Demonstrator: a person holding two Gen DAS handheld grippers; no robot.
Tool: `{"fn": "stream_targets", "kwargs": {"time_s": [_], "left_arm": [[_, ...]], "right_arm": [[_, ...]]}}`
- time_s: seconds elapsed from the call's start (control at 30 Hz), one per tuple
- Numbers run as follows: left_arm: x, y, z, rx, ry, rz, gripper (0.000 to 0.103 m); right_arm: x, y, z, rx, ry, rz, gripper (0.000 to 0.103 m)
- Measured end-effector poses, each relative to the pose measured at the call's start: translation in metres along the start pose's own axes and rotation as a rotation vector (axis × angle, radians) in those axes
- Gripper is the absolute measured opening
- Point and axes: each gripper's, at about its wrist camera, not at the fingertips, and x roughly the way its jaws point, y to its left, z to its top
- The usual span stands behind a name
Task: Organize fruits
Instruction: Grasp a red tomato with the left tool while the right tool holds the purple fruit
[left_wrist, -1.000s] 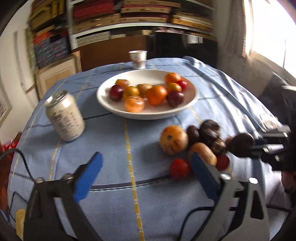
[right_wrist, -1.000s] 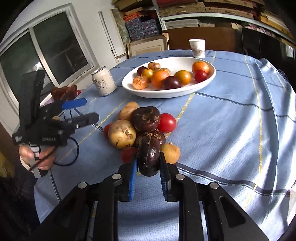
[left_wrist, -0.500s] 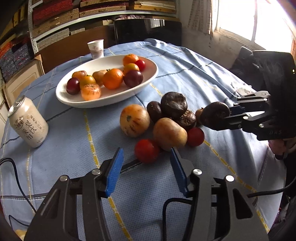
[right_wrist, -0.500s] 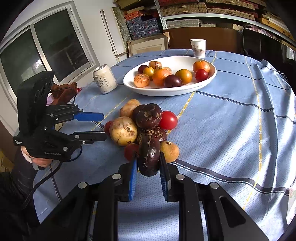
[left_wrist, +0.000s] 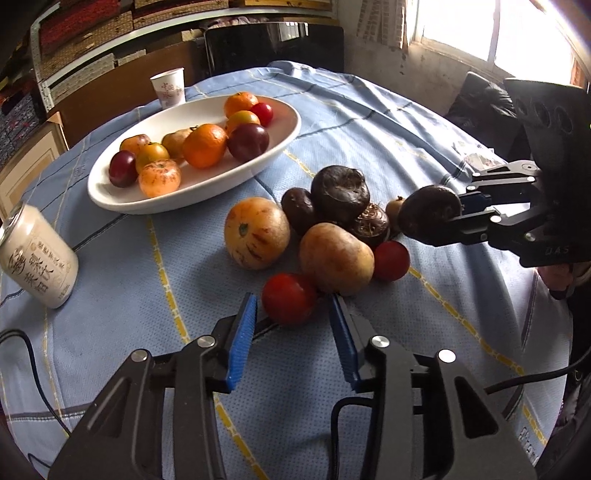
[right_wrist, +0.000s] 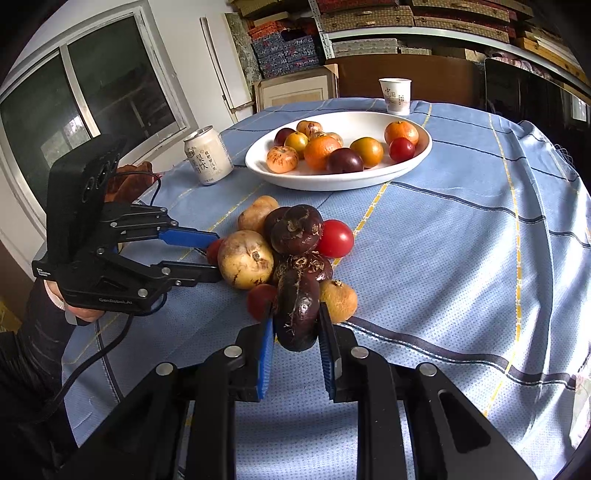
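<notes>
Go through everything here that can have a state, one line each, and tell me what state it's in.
Left gripper: jaws just been closing around the red tomato, pads not yet pressing.
Right gripper: shut on the dark purple fruit.
White bowl: partly filled with fruit.
Drink can: upright, whether opened is unclear.
Paper cup: upright, contents hidden.
Fruit pile: loose on the tablecloth.
</notes>
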Motion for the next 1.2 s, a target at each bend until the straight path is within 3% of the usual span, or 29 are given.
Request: {"fn": "stream_targets", "kwargs": {"time_s": [0.43, 1.2], "left_arm": [[0.0085, 0.0001, 0.0014, -0.028, 0.019, 0.008, 0.031], [0.0065, 0.0005, 0.0027, -0.045, -0.003, 0.029, 0.031]], "right_arm": [[0.0014, 0.0001, -0.0001, -0.003, 0.005, -0.010, 0.023], [0.0050, 0.0018, -0.0016, -0.006, 0.015, -0.006, 0.023]]}}
